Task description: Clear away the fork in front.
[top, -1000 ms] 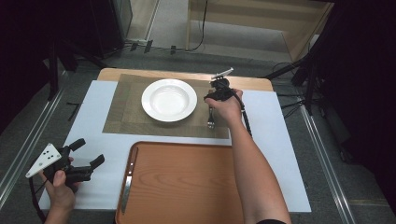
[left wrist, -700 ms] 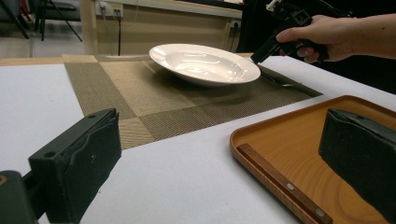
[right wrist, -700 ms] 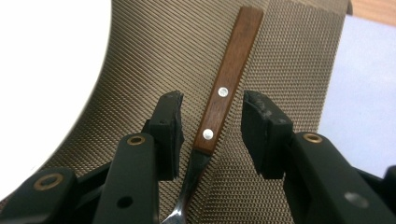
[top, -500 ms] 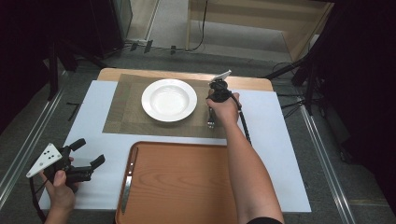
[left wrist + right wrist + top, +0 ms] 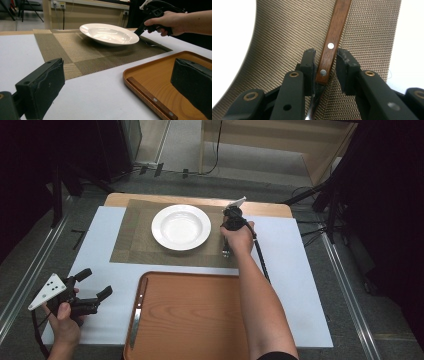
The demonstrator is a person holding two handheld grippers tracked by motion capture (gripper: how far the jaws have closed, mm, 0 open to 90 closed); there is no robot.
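A wooden-handled utensil [image 5: 331, 47] with two rivets lies on the woven placemat [image 5: 137, 240], just right of the white plate [image 5: 181, 226]. My right gripper [image 5: 325, 65] points down over it and its jaws have just been closing around the handle. The left pad [image 5: 308, 66] touches the wood and a thin gap remains at the right pad [image 5: 344, 67]. From above, the hand covers the right gripper [image 5: 226, 247], and the utensil's metal end [image 5: 226, 252] shows below it. My left gripper [image 5: 96, 282] hangs open and empty at the near left corner, wide apart in its own view [image 5: 117, 85].
A wooden tray [image 5: 200, 320] lies at the front centre, with a wooden-handled knife [image 5: 136, 312] along its left edge. A white sheet [image 5: 295, 270] covers the table under the placemat. The right gripper's cable [image 5: 261, 260] trails along the forearm.
The right hand has edged slightly toward me over the placemat. The left hand and its gripper keep still.
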